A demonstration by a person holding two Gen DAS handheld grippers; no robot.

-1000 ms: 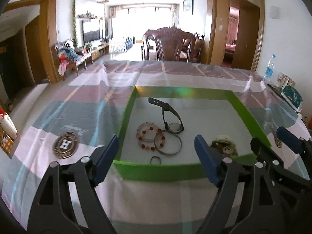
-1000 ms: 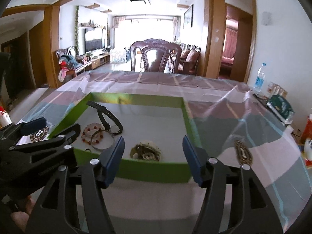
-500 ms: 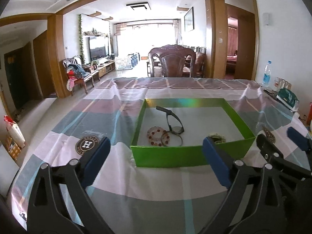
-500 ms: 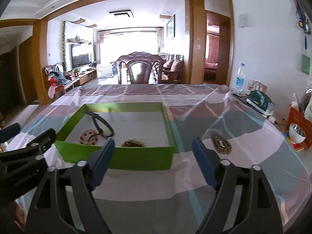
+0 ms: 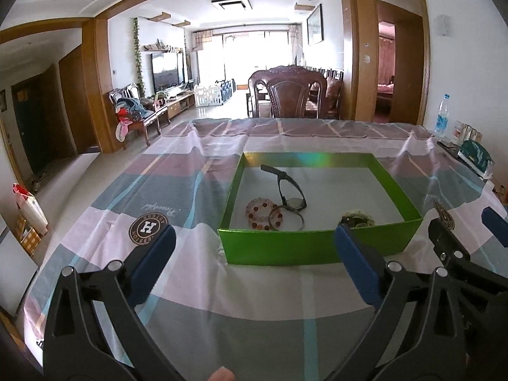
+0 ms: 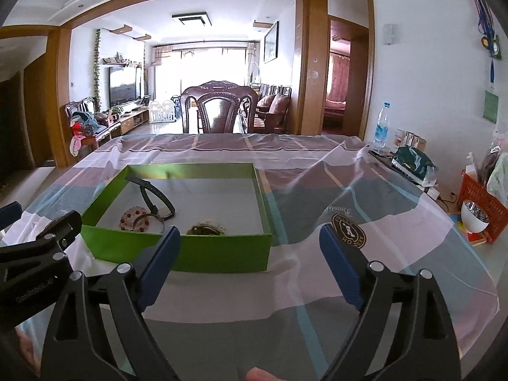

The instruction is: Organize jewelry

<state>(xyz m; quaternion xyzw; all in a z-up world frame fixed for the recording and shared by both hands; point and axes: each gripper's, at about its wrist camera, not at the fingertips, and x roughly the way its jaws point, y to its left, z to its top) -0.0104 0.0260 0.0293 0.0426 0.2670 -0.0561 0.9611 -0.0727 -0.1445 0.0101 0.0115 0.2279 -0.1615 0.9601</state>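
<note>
Tray [image 5: 279, 249]: shallow green card rectangle.
Watch [image 5: 290, 190]: black strap.
Left gripper [image 5: 254, 254]: spread, empty.
Right gripper [image 6: 250, 254]: opening, empty.

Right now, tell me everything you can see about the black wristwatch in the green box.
The black wristwatch with a round pale face lies in the shallow green cardboard box, left of its middle. One dark, matte strap, plastic or rubber by its look, runs away toward the far left corner; the other cannot be seen. Its case touches or overlaps the thin metal bangle, beside the red and clear beaded bracelet. Nothing grips it.
</note>
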